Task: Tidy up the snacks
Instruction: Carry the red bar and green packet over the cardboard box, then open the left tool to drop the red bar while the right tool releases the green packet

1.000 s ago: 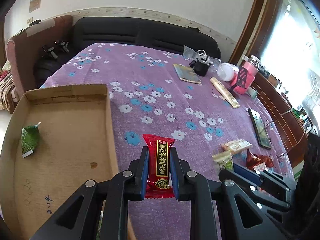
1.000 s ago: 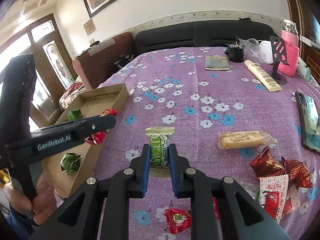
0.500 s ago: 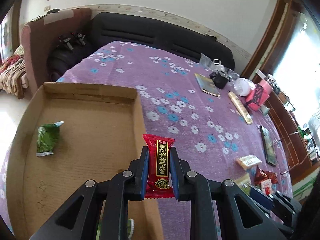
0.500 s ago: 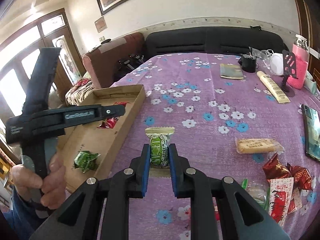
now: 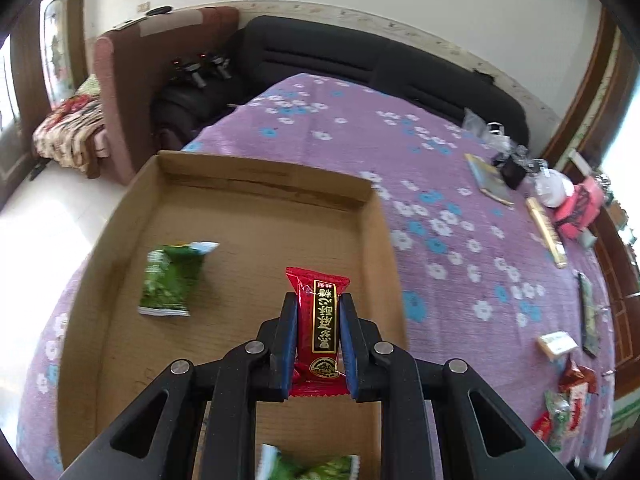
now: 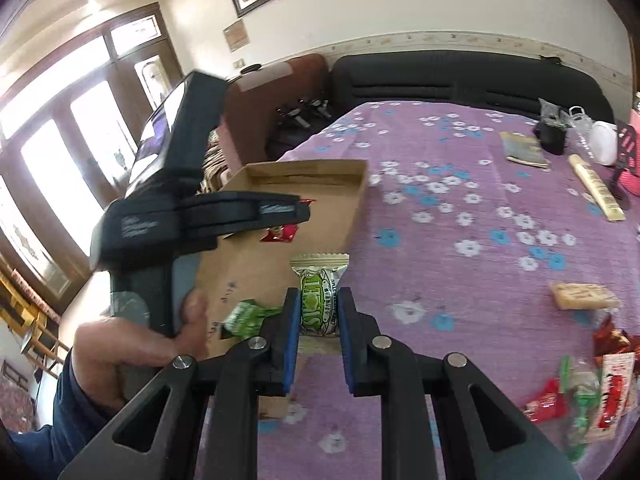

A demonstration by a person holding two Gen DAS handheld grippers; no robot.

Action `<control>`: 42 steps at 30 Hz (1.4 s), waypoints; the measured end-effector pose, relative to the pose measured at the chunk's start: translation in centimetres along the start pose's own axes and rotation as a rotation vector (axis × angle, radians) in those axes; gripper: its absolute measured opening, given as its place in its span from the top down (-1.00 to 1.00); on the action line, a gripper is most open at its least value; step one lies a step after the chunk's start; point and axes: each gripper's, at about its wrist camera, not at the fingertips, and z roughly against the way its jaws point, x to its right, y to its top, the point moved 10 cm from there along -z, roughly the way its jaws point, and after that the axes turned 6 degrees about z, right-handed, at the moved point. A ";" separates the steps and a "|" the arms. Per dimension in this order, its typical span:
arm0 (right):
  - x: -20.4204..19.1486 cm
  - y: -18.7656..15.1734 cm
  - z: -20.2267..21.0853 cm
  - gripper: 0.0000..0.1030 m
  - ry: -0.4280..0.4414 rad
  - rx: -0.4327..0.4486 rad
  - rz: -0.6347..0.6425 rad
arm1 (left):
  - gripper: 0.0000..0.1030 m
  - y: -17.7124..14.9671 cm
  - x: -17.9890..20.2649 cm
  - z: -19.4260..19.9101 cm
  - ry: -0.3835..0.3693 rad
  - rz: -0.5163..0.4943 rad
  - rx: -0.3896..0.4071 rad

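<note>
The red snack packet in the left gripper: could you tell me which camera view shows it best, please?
The left wrist view shows it best: the red snack packet stands upright, clamped by the left gripper above the cardboard box, its label facing the camera. The right wrist view shows only red ends beyond that gripper's black body.

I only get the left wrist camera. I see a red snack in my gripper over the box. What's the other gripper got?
Observer: The right gripper is shut on a green-and-white wrapped snack.
Operator: Is it over the box too?
Observer: It sits at the cardboard box's near right wall; whether it is inside, I cannot tell.
Operator: Who's holding my gripper?
Observer: A hand in a dark blue sleeve grips the left gripper's handle.
Operator: Any red ones in the box already?
Observer: Yes, a red wrapper lies inside, under the left gripper.
</note>
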 end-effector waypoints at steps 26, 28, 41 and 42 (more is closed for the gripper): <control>-4.3 -3.6 -4.2 0.65 0.073 -0.080 0.110 | 0.60 0.1 -3.0 -1.5 0.145 -0.020 -0.037; -4.6 -3.8 -4.3 0.65 0.066 -0.081 0.129 | 0.60 0.0 -2.9 -1.6 0.147 -0.023 -0.039; -4.9 -4.2 -4.8 0.65 0.078 -0.102 0.146 | 0.60 0.1 -2.9 -1.5 0.158 -0.024 -0.036; -4.9 -4.2 -4.8 0.64 0.077 -0.102 0.147 | 0.60 0.1 -3.0 -1.5 0.158 -0.024 -0.035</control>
